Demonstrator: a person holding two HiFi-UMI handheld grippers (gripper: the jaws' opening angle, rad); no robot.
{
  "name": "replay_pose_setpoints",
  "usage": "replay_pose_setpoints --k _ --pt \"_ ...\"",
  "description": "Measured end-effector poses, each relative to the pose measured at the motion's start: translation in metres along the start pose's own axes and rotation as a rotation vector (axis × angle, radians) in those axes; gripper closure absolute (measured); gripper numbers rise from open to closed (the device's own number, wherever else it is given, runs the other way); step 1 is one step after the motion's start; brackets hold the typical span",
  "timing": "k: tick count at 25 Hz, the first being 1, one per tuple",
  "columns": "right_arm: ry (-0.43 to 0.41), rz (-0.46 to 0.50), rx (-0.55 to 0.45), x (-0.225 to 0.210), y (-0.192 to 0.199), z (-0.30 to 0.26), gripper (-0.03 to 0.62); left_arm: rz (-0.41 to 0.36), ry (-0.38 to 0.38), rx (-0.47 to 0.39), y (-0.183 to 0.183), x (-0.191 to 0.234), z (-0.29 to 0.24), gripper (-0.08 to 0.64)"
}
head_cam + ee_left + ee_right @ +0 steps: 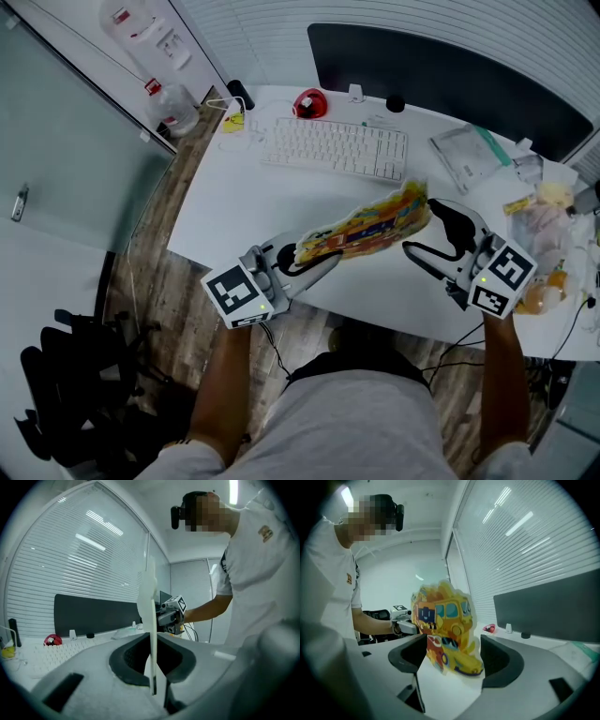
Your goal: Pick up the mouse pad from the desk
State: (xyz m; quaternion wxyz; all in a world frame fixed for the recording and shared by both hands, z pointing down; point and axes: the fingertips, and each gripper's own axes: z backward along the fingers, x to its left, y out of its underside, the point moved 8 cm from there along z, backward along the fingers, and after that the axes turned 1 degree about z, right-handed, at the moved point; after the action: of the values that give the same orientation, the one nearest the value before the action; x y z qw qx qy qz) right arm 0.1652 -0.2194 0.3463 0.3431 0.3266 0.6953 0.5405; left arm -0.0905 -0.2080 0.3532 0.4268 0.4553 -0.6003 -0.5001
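Two handheld grippers face each other over the near part of the white desk (234,202), on the person's side of the white keyboard (336,148). Between them hangs the thin, flexible mouse pad (370,225), printed with a yellow and orange cartoon bus. It is held up off the desktop, in front of the keyboard and slanting away from its right end. The left gripper (314,262) has its jaws pinched tight on the pad's left end; from its own camera the pad shows edge-on, a pale sliver rising straight out of the closed jaws. The right gripper (422,227) stands at the pad's other end with its jaws spread wide. The printed end sits in the gap between them, and neither jaw presses on it. Each gripper carries a cube with square black-and-white markers, and a bare forearm runs back from each to the person in a white shirt. Behind the keyboard lies a red rounded object (309,103), with a dark curved panel (450,75) beyond it at the desk's far edge. Right of the keyboard rests a clear plastic bag (464,155).
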Motion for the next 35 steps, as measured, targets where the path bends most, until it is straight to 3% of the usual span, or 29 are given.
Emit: replay_pose_setpoints --k 10,15,18,21,23,25,31,35 --pt "-0.065 -0.003 0.028 0.0 0.0 -0.001 0.278 -0.018 0.112 0.009 -0.017 -0.006 0.009 0.538" --pt "-0.165 -0.009 0.039 0.006 -0.005 -0.002 0.279 0.005 0.122 0.049 -0.015 -0.008 0.01 0.538" --pt "-0.205 0.003 0.029 0.014 -0.007 -0.005 0.281 0.015 0.085 0.044 -0.013 -0.004 0.01 0.538" --pt "-0.17 0.036 0.018 0.017 -0.007 -0.005 0.292 0.043 0.002 0.046 -0.011 0.002 0.01 0.538" --pt "-0.121 0.053 -0.006 0.016 -0.01 -0.002 0.425 0.055 -0.051 0.048 -0.01 0.005 0.01 0.538" --pt "-0.077 0.063 -0.025 0.016 -0.012 0.0 0.497 0.062 -0.09 0.047 -0.009 0.007 0.008 0.538" --pt "-0.021 0.089 -0.053 0.019 -0.021 0.003 0.548 0.104 -0.22 0.021 -0.012 0.011 0.001 0.537" --pt "0.018 0.117 -0.082 0.022 -0.03 0.005 0.56 0.085 -0.293 -0.016 -0.022 0.01 -0.001 0.537"
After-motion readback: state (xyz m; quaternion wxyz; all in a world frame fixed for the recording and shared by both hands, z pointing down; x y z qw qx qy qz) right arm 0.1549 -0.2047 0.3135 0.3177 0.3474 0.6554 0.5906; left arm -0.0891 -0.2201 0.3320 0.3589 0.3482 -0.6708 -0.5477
